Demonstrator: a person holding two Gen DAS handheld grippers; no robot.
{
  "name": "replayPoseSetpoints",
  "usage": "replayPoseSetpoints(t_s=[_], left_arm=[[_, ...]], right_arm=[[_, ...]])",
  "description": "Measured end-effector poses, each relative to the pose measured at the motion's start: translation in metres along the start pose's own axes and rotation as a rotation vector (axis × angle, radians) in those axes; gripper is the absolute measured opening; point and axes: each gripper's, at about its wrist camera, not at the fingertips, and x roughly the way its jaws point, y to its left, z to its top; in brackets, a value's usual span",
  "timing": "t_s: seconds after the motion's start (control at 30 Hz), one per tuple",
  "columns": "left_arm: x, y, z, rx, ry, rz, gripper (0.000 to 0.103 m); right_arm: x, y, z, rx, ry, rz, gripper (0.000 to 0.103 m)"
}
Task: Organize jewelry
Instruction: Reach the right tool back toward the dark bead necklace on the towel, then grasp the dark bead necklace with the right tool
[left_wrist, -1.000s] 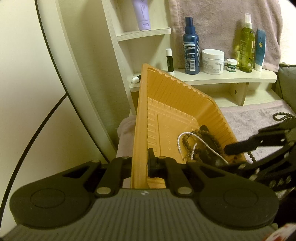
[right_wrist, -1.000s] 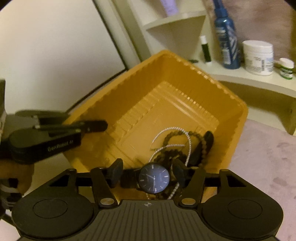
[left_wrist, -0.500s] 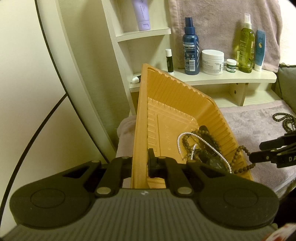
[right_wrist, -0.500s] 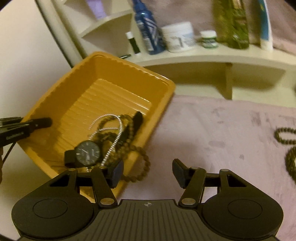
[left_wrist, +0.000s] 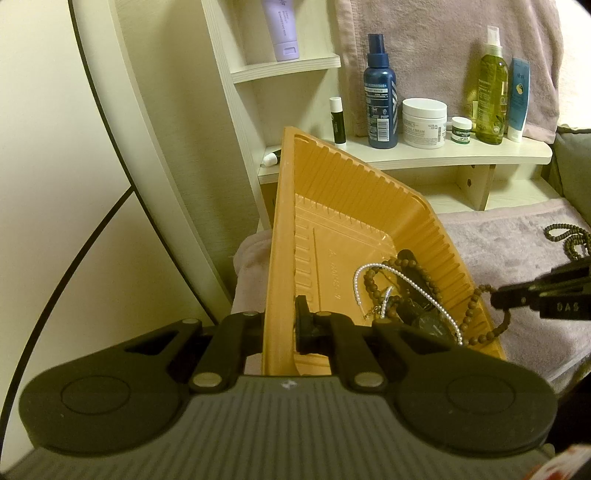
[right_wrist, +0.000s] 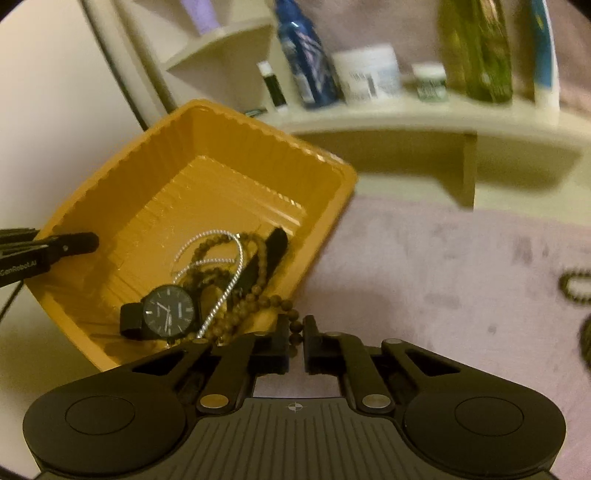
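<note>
Inside the orange tray (right_wrist: 110, 221), clamped at its rim by the left gripper (left_wrist: 280, 325), lie a watch (right_wrist: 168, 312) and pearl strand (right_wrist: 225, 280). The right gripper (right_wrist: 295, 332), just closed, apparently pinches the overhanging bead bracelet (right_wrist: 284, 306); another bead string (left_wrist: 565, 236) awaits on the cloth (right_wrist: 443, 258).

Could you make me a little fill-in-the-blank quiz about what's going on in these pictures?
1. The left gripper pinches the rim of the ____ tray.
2. The right gripper has just closed its fingers on a strand of brown ____ hanging over the tray's edge.
3. The watch in the tray has a ____ face.

Missing words: orange; beads; black
</note>
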Motion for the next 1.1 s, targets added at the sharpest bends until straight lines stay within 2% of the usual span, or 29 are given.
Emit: replayPoseSetpoints(t_s=[0.23,0.5,0.63,0.83,1.0,1.1], left_arm=[[0.0,0.001,-0.001,-0.002,0.001,-0.002,0.007],[0.001,0.003,-0.002,-0.006,0.003,-0.002,0.006],[0.001,0.003,-0.003,-0.005,0.003,-0.003,0.006],[0.0,0.002,-0.003,-0.004,0.002,-0.002,0.006],[0.0,0.001,-0.002,0.001,-0.001,-0.001,0.007],[0.0,0.0,-0.001,0.004,-0.003,0.001,0.007]], right_arm=[[0.003,0.023,0.025,-0.082,-0.068,0.044,0.007],[0.019,0.04,0.043,-0.097,-0.11,0.129,0.008],[0.017,0.034,0.045,-0.062,-0.128,0.118,0.021],[-0.009,0.007,0.039,-0.014,-0.172,0.031,0.022],[-0.043,-0.028,0.023,0.034,-0.206,-0.108,0.024],[-0.064,-0.047,0.008,0.062,-0.218,-0.204,0.029]])
